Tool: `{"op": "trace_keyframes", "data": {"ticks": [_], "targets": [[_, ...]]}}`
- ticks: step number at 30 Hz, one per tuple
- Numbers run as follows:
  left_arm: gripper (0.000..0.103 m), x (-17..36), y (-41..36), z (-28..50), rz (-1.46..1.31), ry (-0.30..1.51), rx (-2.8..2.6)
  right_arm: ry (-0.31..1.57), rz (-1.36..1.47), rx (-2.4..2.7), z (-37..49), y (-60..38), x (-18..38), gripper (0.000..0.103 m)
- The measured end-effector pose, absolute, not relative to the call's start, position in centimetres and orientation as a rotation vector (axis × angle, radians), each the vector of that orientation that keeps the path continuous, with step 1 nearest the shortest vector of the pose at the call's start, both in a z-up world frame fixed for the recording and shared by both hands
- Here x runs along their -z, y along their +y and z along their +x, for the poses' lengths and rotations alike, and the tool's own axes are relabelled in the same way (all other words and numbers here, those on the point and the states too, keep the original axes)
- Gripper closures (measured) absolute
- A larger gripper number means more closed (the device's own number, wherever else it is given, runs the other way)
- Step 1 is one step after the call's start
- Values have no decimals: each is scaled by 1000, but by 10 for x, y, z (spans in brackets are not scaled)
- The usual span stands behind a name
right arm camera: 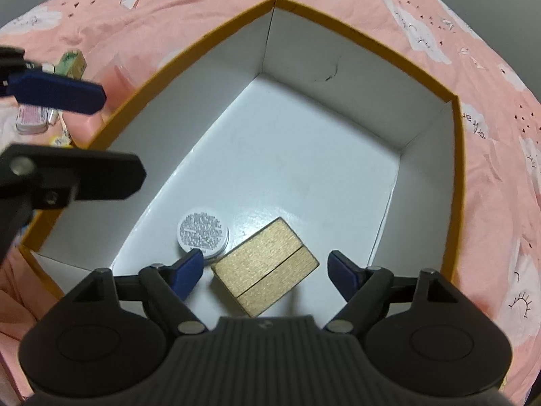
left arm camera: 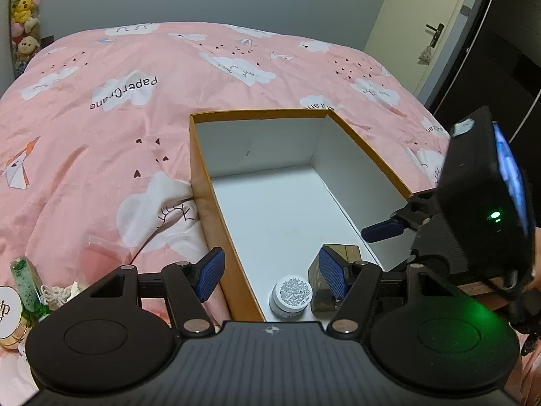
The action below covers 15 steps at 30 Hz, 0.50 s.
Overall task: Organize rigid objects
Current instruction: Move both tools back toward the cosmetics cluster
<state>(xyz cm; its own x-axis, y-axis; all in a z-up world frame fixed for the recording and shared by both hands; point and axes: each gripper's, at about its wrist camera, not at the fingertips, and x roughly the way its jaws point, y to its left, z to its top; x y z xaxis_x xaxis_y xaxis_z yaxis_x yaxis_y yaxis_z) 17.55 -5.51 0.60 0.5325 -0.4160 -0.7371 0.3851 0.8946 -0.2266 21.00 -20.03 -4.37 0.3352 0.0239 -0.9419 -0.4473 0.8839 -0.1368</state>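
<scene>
An open cardboard box [right arm camera: 454, 182] with orange rim and white inside lies on the pink bedspread. On its floor, at the near end, sit a white round jar [right arm camera: 203, 231] and a gold rectangular box [right arm camera: 267, 267]. My right gripper [right arm camera: 266, 262] points down into the cardboard box and is open. Its blue pads flank the gold box without pressing on it. My left gripper [left arm camera: 270, 265] is open and empty, straddling the cardboard box's left wall [left arm camera: 206, 182]. The jar [left arm camera: 292, 292] and gold box [left arm camera: 351, 253] lie just beyond its right finger.
Left of the cardboard box on the bedspread [left arm camera: 101, 128] lie a green bottle [left arm camera: 25, 277], a round gold-rimmed compact [left arm camera: 8, 314], a clear pink piece [left arm camera: 101, 257] and a pink tin [right arm camera: 32, 121]. A door [left arm camera: 405, 34] stands at the far right, plush toys [left arm camera: 23, 10] at the far left.
</scene>
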Motion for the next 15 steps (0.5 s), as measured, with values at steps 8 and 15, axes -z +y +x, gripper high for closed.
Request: {"op": "trace_keyframes", "data": {"ticks": [8, 15], "targets": [[28, -13, -39, 169, -62, 846, 415, 1075, -384, -287, 198, -195, 11, 20], [28, -22, -15, 163, -77, 801, 346, 930, -393, -310, 186, -169, -15, 20]]}}
